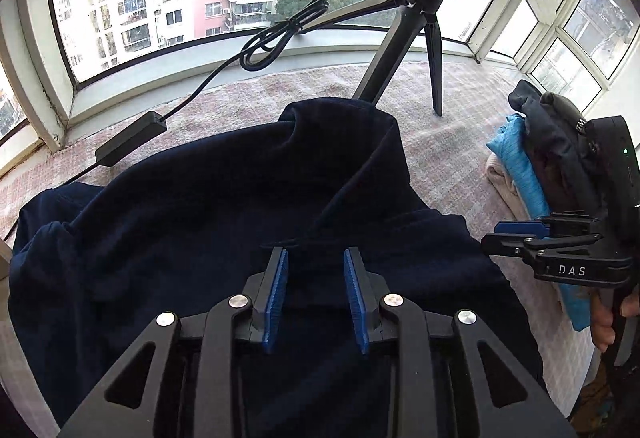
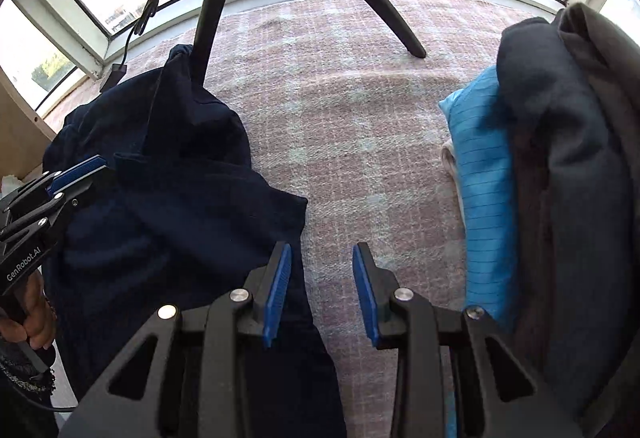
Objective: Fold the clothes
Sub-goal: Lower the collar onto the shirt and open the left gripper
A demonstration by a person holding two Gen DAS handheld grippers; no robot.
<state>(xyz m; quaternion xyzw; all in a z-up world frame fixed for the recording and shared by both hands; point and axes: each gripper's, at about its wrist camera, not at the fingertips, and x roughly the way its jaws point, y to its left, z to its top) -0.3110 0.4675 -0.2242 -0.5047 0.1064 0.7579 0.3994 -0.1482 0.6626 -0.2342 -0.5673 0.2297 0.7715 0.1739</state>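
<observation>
Now between folds: navy garment (image 1: 224,205) lies rumpled on the pink blanket (image 2: 340,109), left of the folded stack (image 2: 560,157). Left gripper (image 1: 315,258) and right gripper (image 2: 322,250) fingers spread, apparently empty. Next: regrasp an edge.

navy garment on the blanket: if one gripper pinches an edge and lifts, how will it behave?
Likely floppy: the navy garment already lies in soft folds and humps, so it should drape and sag. Probably bunches rather than slides if pushed, since the blanket looks textured. Left gripper hovers open above it.

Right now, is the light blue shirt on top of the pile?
No, the light blue shirt sits low in the pile, with dark clothes stacked over it.
</observation>
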